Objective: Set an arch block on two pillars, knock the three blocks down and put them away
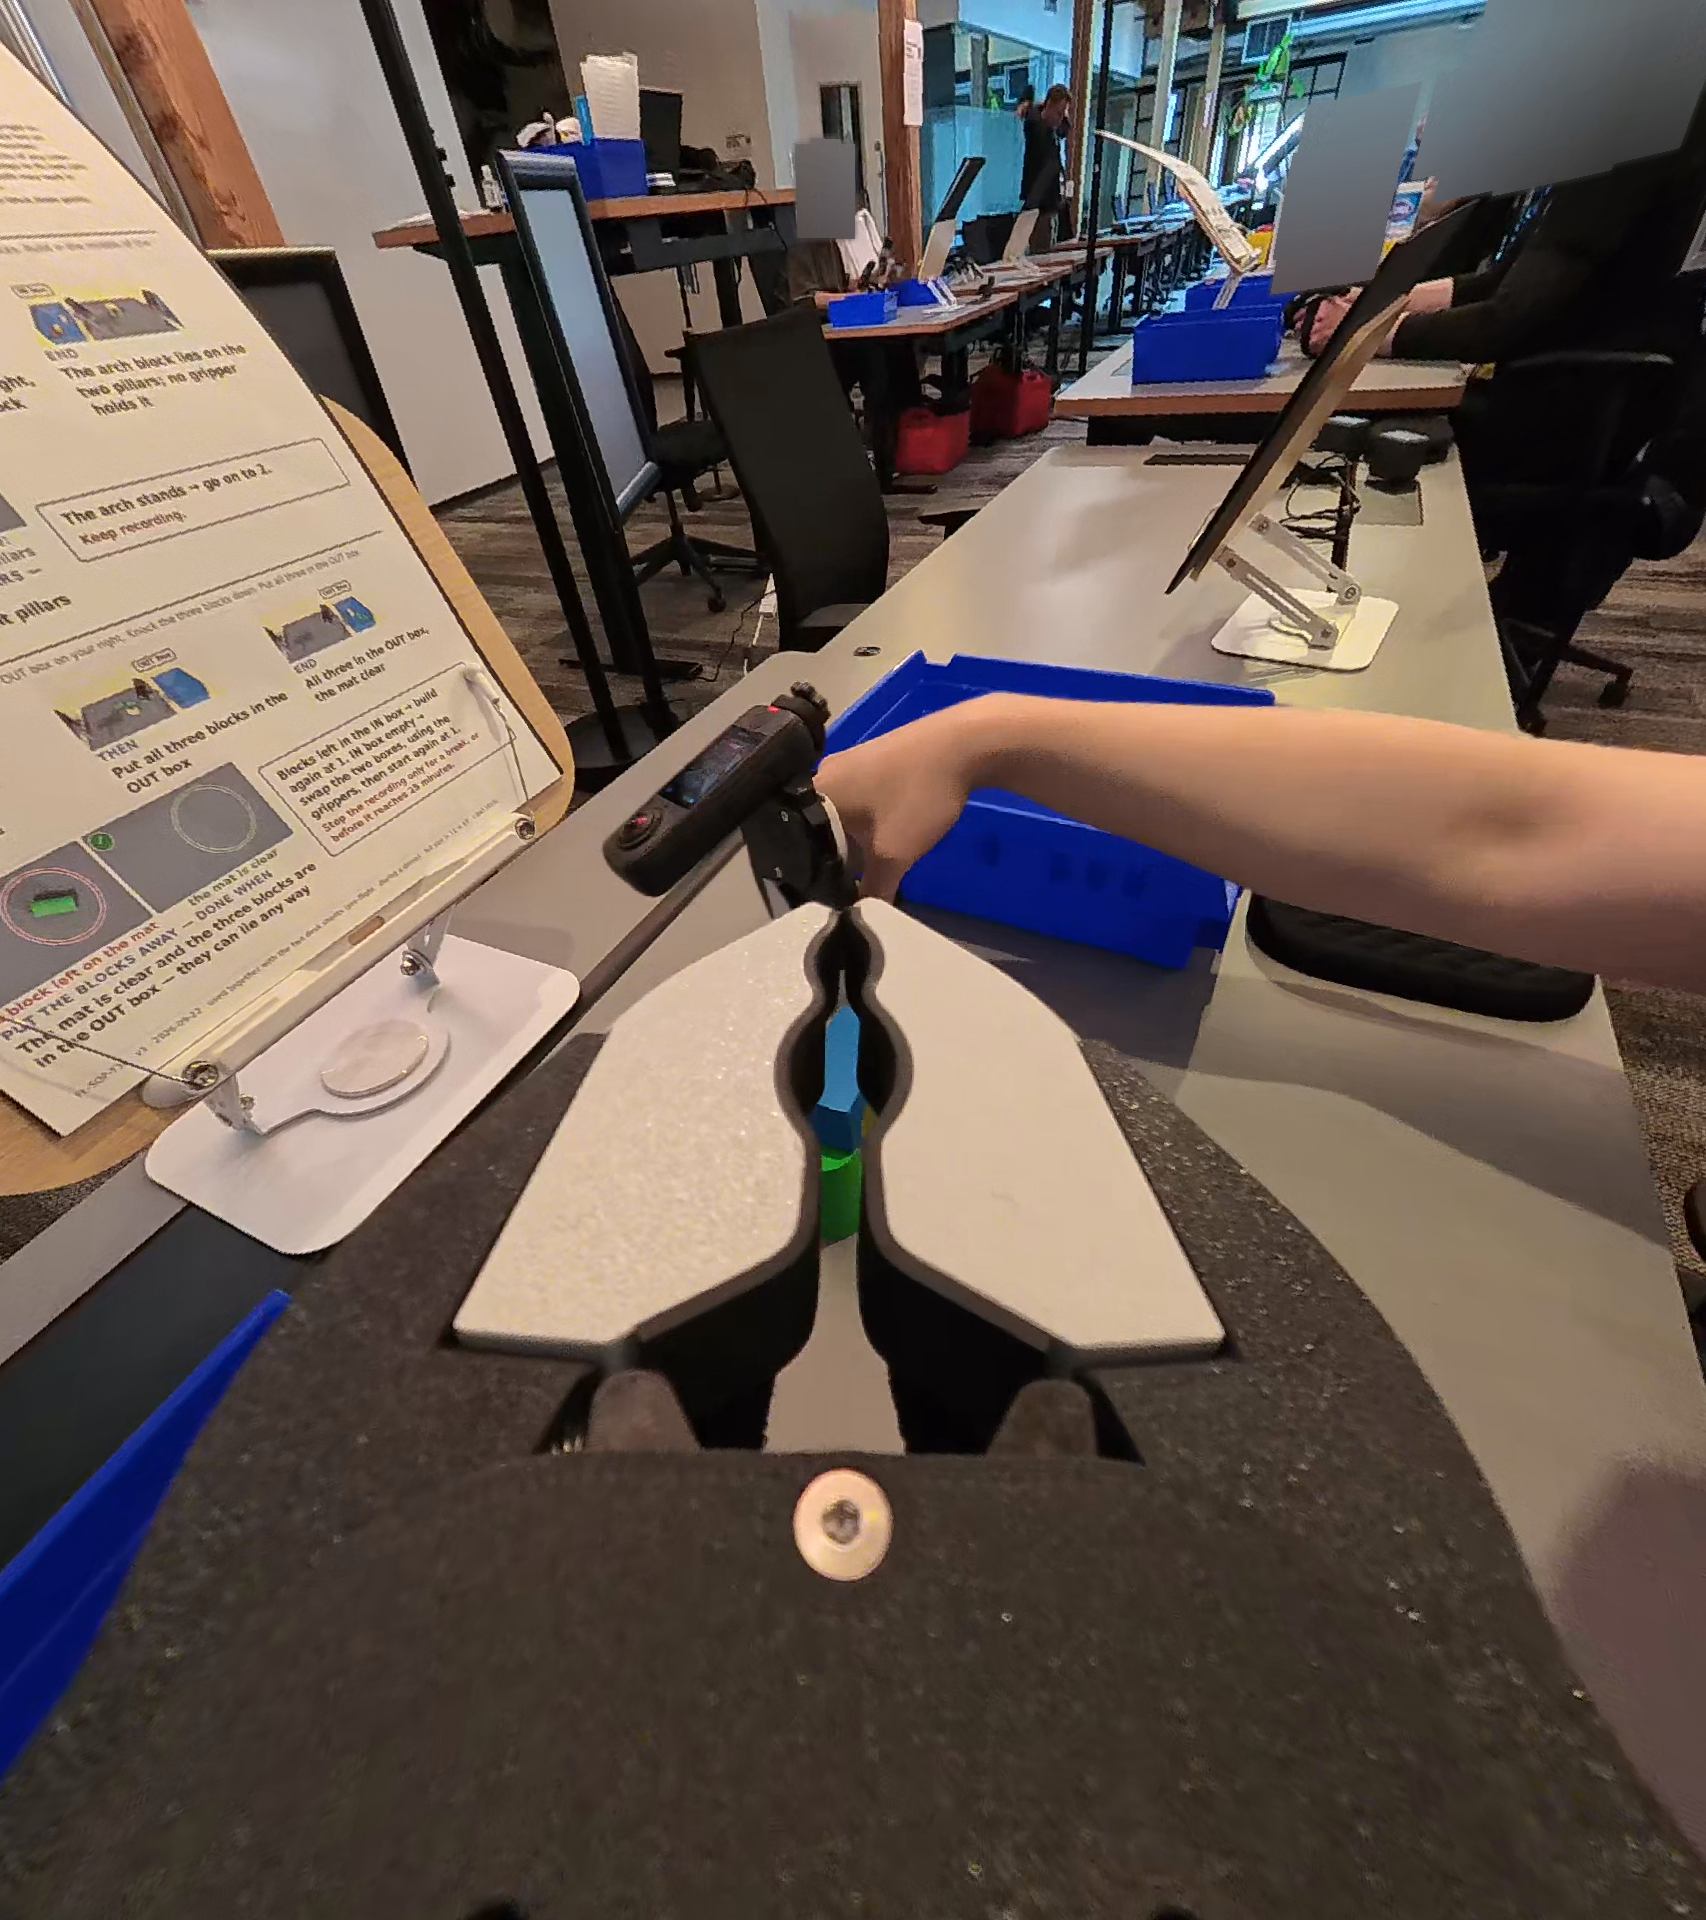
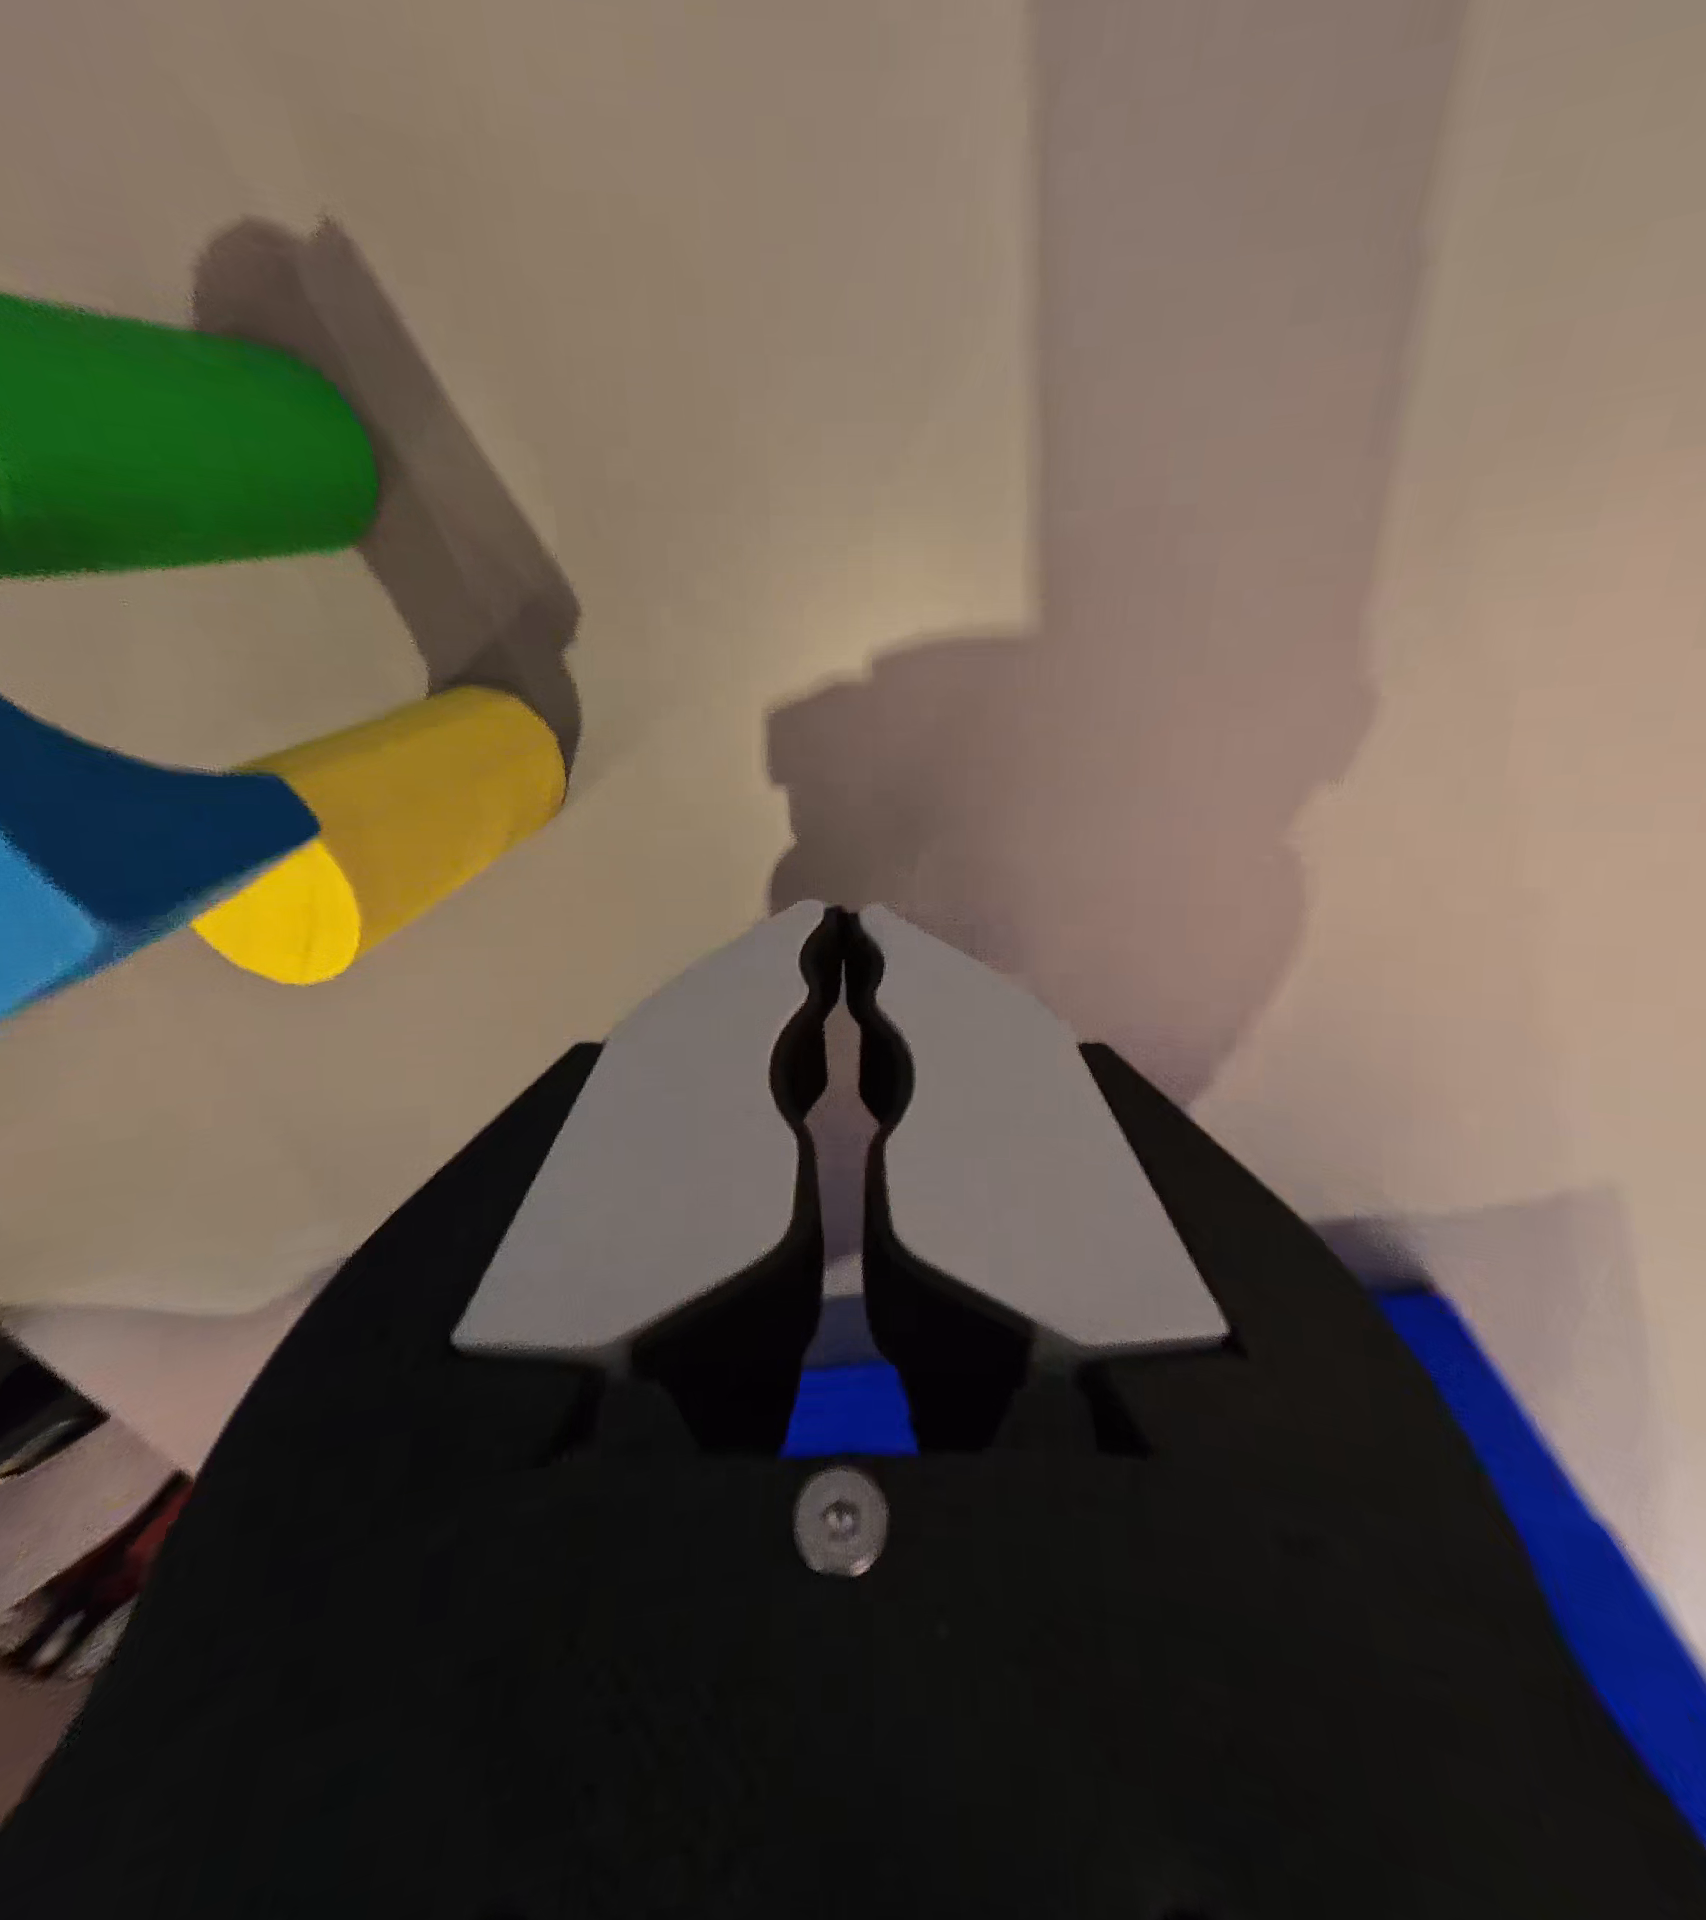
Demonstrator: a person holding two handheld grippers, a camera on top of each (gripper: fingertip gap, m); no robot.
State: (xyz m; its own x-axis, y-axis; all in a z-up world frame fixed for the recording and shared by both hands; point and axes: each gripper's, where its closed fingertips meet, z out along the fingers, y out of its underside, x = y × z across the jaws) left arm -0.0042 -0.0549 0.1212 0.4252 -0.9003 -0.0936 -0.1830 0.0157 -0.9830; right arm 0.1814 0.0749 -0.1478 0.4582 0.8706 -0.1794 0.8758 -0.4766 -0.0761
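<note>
The blue arch block [image 2: 49,810] rests across the tops of two round pillars, one green [image 2: 163,457] and one yellow [image 2: 413,800]. In the right wrist view, which looks down on the table [image 2: 932,312], the pillars' long axes run upright from the table surface, and the arch spans from one to the other. The assembly lies to the left of the right gripper [image 2: 841,920], clear of its jaws, which are closed and empty. The left gripper [image 1: 844,920] is likewise closed on nothing; the blocks appear through its narrow gap, beyond the fingers. A blue bin [image 1: 1057,873] stands on the far right.
</note>
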